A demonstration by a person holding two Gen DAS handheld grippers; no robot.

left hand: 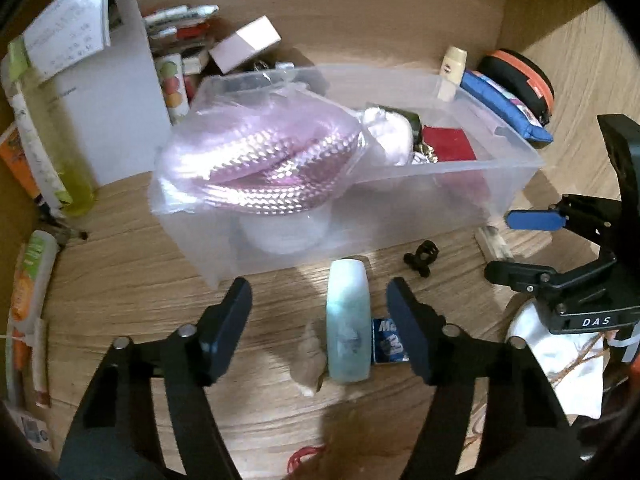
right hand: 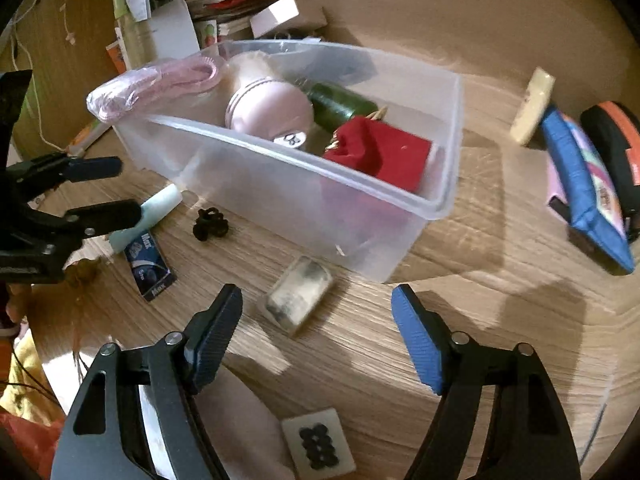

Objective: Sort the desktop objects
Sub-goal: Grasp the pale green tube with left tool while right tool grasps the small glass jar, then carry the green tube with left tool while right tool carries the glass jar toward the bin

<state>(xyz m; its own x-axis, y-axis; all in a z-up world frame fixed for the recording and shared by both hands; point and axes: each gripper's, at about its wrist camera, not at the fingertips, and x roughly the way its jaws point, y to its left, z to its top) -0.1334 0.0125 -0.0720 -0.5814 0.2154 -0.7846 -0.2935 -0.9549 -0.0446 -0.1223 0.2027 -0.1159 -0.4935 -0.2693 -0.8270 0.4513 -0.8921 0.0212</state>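
- A clear plastic bin (left hand: 516,184) stands on the wooden counter (left hand: 132,280) and is already part filled: a bagged pink bundle (left hand: 264,160), a pale pink rounded device (right hand: 268,110), a dark green cylinder (right hand: 342,106) and a red cloth (right hand: 380,152) are seen inside it.
- Much is judged still to be sorted. On the counter in front of the bin lie a pale teal tube (left hand: 347,320), a blue sachet (right hand: 150,268), a small black hair clip (right hand: 211,226) and a small wrapped block (right hand: 298,298).
- Nearer the right camera, a card of black buttons (right hand: 318,446) also lies loose.
- To the right of the bin, a cream bottle (right hand: 532,106), a blue pouch (right hand: 588,200) and a black and orange case (right hand: 616,148) are left outside it; a heap of packets and boxes stands behind it.
- The left gripper (left hand: 320,320) is set over the teal tube, which lies between its fingers; the fingers are released, with clear gaps on both sides.
- The right gripper (right hand: 316,332) is lowered toward the wrapped block, its fingers likewise spread and grasping nothing.
- The task is judged to be in its middle part.
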